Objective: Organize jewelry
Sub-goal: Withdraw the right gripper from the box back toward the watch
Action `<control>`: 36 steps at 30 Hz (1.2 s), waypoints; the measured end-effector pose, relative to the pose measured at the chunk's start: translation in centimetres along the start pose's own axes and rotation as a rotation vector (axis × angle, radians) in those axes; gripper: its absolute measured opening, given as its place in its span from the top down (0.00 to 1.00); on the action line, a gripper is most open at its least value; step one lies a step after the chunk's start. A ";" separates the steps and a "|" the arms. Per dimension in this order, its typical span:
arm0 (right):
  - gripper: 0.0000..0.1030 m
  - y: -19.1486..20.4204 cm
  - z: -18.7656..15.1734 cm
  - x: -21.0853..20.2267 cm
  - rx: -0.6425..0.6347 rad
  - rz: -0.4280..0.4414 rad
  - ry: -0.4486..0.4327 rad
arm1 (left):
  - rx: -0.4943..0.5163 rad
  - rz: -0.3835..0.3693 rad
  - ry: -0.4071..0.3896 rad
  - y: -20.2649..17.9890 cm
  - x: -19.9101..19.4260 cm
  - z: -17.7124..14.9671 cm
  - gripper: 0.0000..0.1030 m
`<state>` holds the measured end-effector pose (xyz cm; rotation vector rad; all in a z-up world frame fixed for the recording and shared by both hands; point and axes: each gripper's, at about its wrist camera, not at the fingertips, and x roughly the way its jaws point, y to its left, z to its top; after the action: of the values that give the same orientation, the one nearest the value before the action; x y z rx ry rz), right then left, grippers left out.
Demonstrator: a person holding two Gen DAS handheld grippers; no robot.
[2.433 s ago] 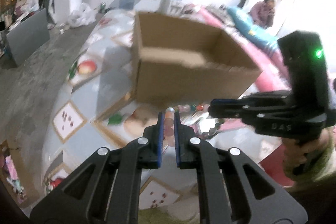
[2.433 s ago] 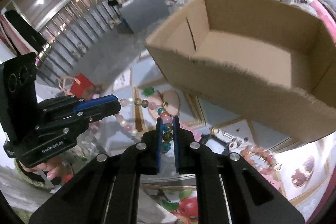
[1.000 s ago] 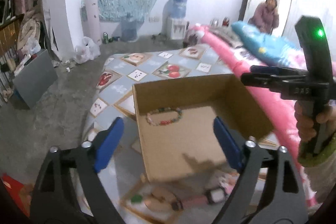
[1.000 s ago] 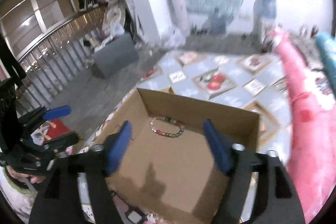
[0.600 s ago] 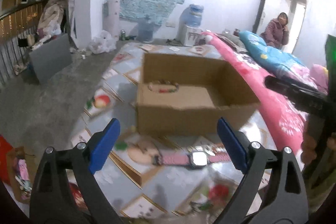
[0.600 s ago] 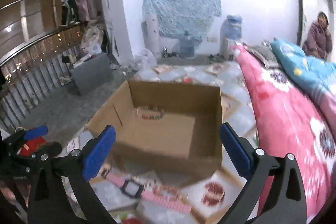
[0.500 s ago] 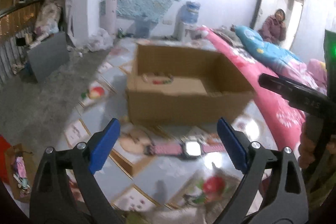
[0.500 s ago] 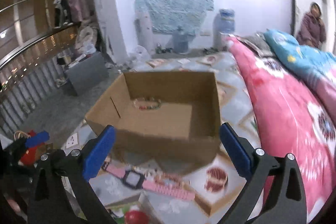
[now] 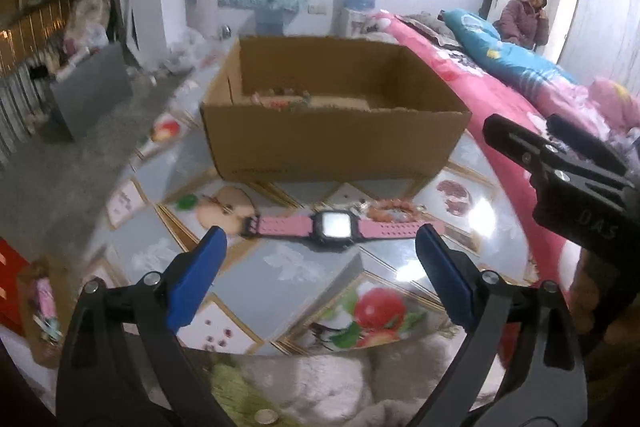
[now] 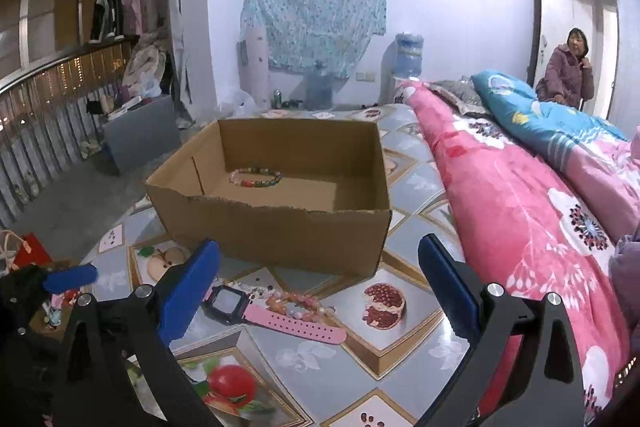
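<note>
A brown cardboard box (image 10: pixel 280 219) stands open on the fruit-patterned table (image 10: pixel 400 359). A multicoloured bead bracelet (image 10: pixel 255 177) lies on its floor near the far wall; in the left wrist view only its top (image 9: pixel 286 99) shows over the rim. In front of the box lie a pink-strapped watch (image 9: pixel 336 225) (image 10: pixel 260 311) and, beside it, a peach bead bracelet (image 9: pixel 394 209) (image 10: pixel 296 303). My left gripper (image 9: pixel 320 239) hovers just short of the watch, its jaws opening with nothing between them. My right gripper (image 10: pixel 320 249) is open and empty, above the same spot.
A pink flowered quilt (image 10: pixel 520 207) and a blue one border the table on the right. A person (image 10: pixel 570 71) sits at the back right. On the floor to the left are a grey box (image 10: pixel 140 135) and a red bag (image 10: pixel 28 251). The table's near edge is close under both grippers.
Both grippers let go of the multicoloured bracelet, which now lies in the box. Both opened wide, drew back from the box and sank toward the watch.
</note>
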<state>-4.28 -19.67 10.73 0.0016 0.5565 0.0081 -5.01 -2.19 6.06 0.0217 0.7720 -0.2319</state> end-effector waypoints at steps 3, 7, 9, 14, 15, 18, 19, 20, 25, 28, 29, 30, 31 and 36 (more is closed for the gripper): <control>0.06 0.1 0.1 -0.4 -0.006 -0.008 -0.017 | -0.003 0.024 -0.014 0.2 -0.5 0.3 0.11; 0.06 0.4 0.1 -0.5 -0.028 -0.030 -0.018 | -0.013 0.052 0.018 0.4 -0.4 0.1 0.11; 0.06 0.4 -0.1 -0.6 -0.039 -0.034 -0.020 | 0.009 0.107 0.017 0.2 -0.6 -0.1 0.11; 0.06 0.3 -0.2 -0.4 -0.034 -0.019 -0.012 | 0.023 0.123 0.010 0.2 -1.3 -0.2 0.11; 0.06 0.3 -0.2 -0.3 -0.032 -0.020 -0.008 | 0.022 0.123 0.011 0.2 -1.2 -0.2 0.11; 0.06 0.3 -0.2 0.2 -0.035 -0.027 0.007 | 0.034 0.153 0.019 0.1 -1.5 -0.1 0.09; 0.06 0.3 -0.2 0.3 -0.038 -0.027 0.009 | 0.043 0.153 0.018 0.0 -1.7 -0.1 0.09; 0.06 0.4 -0.1 0.4 -0.040 -0.028 0.010 | 0.051 0.149 0.019 0.0 -1.9 -0.1 0.09; 0.06 0.7 0.1 0.6 -0.054 -0.018 0.003 | 0.070 0.130 0.048 0.1 -1.6 0.0 0.08; 0.06 0.9 0.2 0.7 -0.066 0.004 -0.009 | 0.050 0.124 0.046 0.6 -1.4 0.1 0.08; 0.06 0.9 0.2 0.7 -0.067 0.014 -0.010 | 0.043 0.128 0.049 0.9 -1.3 0.1 0.08; 0.06 1.0 0.2 0.8 -0.066 0.019 -0.009 | 0.033 0.129 0.053 1.1 -1.1 0.2 0.08; 0.06 1.0 0.2 0.9 -0.063 0.019 -0.006 | 0.026 0.122 0.054 1.4 -1.0 0.2 0.08; 0.06 1.2 0.5 2.0 -0.054 0.020 0.007 | -0.014 -0.021 0.074 2.1 0.0 0.0 0.08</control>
<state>-2.37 -18.45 10.10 -0.0452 0.5635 0.0423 -4.56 -0.12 5.92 0.0092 0.8477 -0.2464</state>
